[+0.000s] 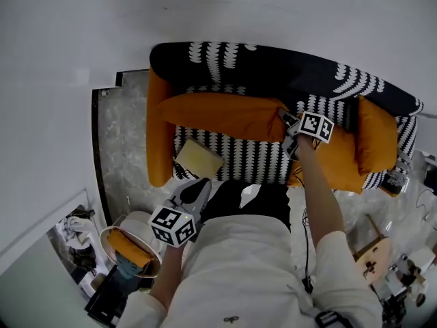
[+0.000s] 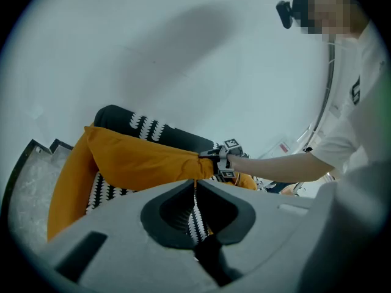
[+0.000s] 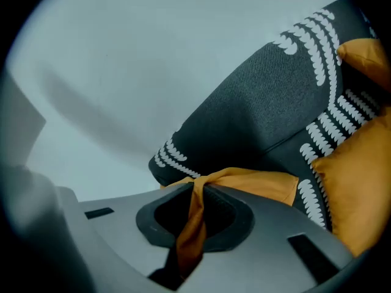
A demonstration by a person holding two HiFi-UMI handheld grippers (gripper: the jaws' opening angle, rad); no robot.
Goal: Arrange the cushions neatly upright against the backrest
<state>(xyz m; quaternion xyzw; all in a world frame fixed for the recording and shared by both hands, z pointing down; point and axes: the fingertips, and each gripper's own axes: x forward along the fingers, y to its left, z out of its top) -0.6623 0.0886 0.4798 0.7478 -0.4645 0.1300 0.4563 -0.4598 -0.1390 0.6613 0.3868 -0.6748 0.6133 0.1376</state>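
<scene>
A black-and-white patterned sofa (image 1: 273, 63) stands against the wall. A long orange cushion (image 1: 218, 115) lies along its backrest (image 3: 256, 102). My right gripper (image 1: 287, 123) is shut on that cushion's right corner, and the orange fabric (image 3: 194, 218) is pinched between its jaws (image 3: 198, 191). The left gripper view shows the same cushion (image 2: 140, 157) with the right gripper (image 2: 212, 157) at its end. My left gripper (image 1: 200, 186) hangs by the seat's front edge, shut with nothing in it (image 2: 195, 191). A pale yellow cushion (image 1: 198, 159) lies flat on the seat. More orange cushions (image 1: 375, 135) lean at the right end.
An orange side cushion (image 1: 158, 128) lines the sofa's left arm. A white round stand (image 1: 130, 241) holding an orange item is at the lower left, on the marble floor (image 1: 123, 149). Clutter and a wooden piece (image 1: 372, 251) fill the lower right.
</scene>
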